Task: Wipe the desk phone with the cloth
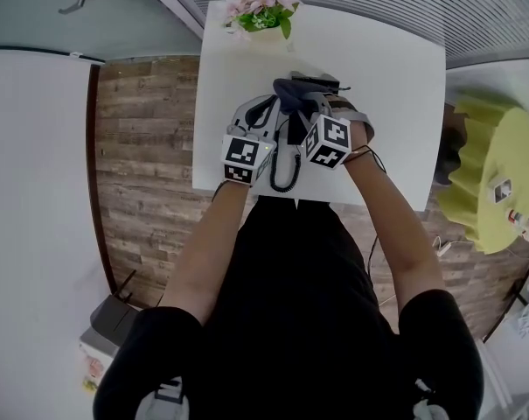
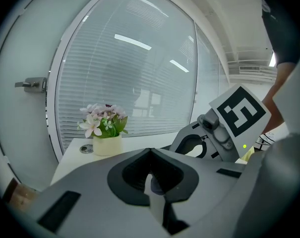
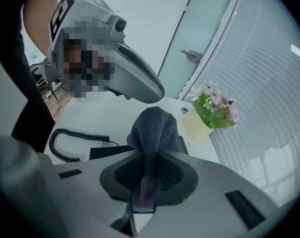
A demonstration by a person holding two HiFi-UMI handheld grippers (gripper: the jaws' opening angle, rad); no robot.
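Note:
A dark grey cloth (image 3: 153,128) sticks up from my right gripper (image 3: 149,155), which is shut on it. In the head view the cloth (image 1: 290,94) hangs over the dark desk phone (image 1: 316,82) in the middle of the white table (image 1: 395,77). The phone's body (image 3: 106,152) lies just beyond my right jaws, and its coiled cord (image 3: 65,144) trails left. My left gripper (image 2: 150,153) is held above the table with its jaws together and no object clearly between them. In the right gripper view it hovers over the cloth, left gripper (image 3: 157,90). Most of the phone is hidden by both grippers.
A pot of pink flowers (image 1: 262,11) stands at the table's far edge. The coiled cord (image 1: 284,171) loops toward the near edge. A yellow round seat (image 1: 500,173) stands to the right, on wooden floor (image 1: 146,173). A glass wall with blinds (image 2: 140,73) lies behind.

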